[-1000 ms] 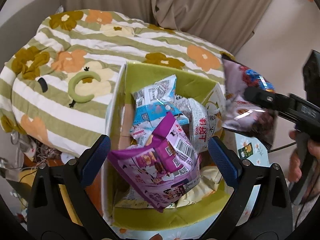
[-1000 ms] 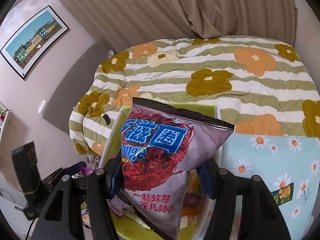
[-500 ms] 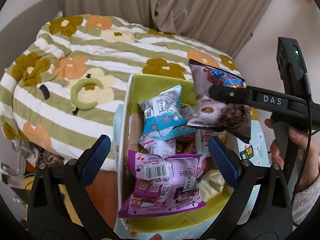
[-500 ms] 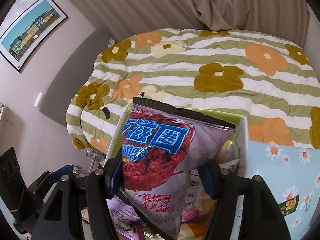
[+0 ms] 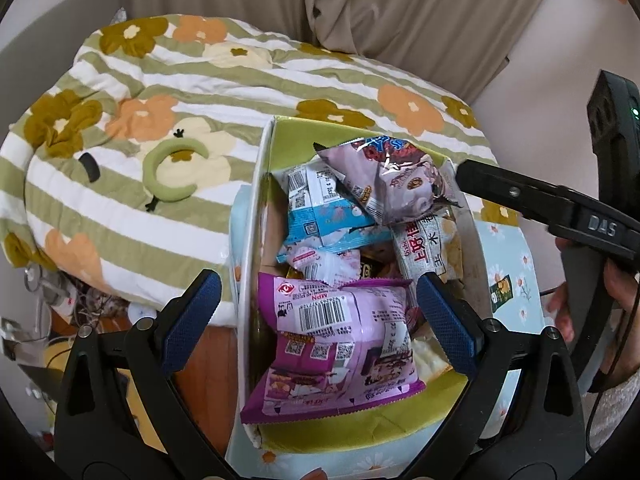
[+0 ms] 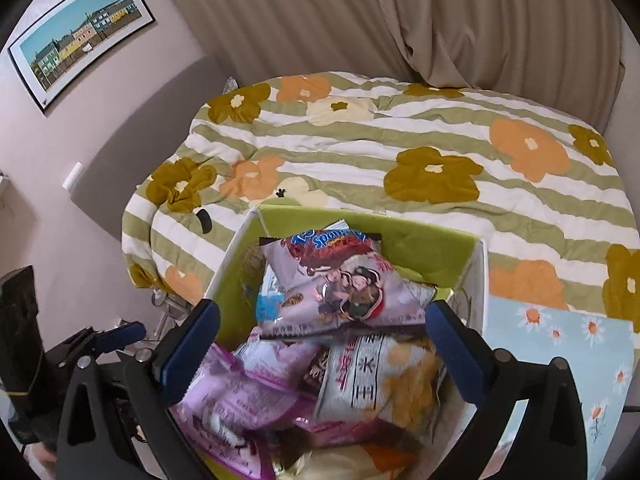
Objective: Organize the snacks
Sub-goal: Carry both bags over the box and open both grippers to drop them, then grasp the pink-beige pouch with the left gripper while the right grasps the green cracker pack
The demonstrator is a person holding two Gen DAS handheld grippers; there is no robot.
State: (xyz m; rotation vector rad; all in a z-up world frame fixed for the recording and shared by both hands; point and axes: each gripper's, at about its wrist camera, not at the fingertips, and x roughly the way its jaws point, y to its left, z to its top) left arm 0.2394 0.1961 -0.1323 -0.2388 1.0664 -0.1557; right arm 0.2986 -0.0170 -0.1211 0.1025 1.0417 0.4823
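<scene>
A green-lined white box (image 5: 256, 184) (image 6: 420, 246) holds several snack bags. A grey-purple chip bag (image 5: 394, 182) (image 6: 340, 284) lies loose on top of the pile at the far end. My right gripper (image 6: 322, 338) hovers over the box, jaws opening wide, with nothing pressed between the pads; one of its fingers (image 5: 516, 192) reaches in from the right in the left wrist view. My left gripper (image 5: 316, 322) stands open above a purple bag (image 5: 336, 344) at the near end, not touching it. A white bag with red print (image 5: 424, 248) and a blue-white bag (image 5: 324, 216) lie between.
The box sits on a light blue daisy-print surface (image 6: 560, 344), against a bed with a green-striped flower quilt (image 6: 400, 152). Beige curtains (image 6: 400, 20) hang behind. A person's hand (image 5: 616, 312) holds the right gripper's handle. Clutter lies on the floor at left (image 5: 48, 300).
The right gripper carried the grey-purple chip bag left over the box, then opened; the bag now lies on the pile. The purple bag under the left gripper settled flat in the box.
</scene>
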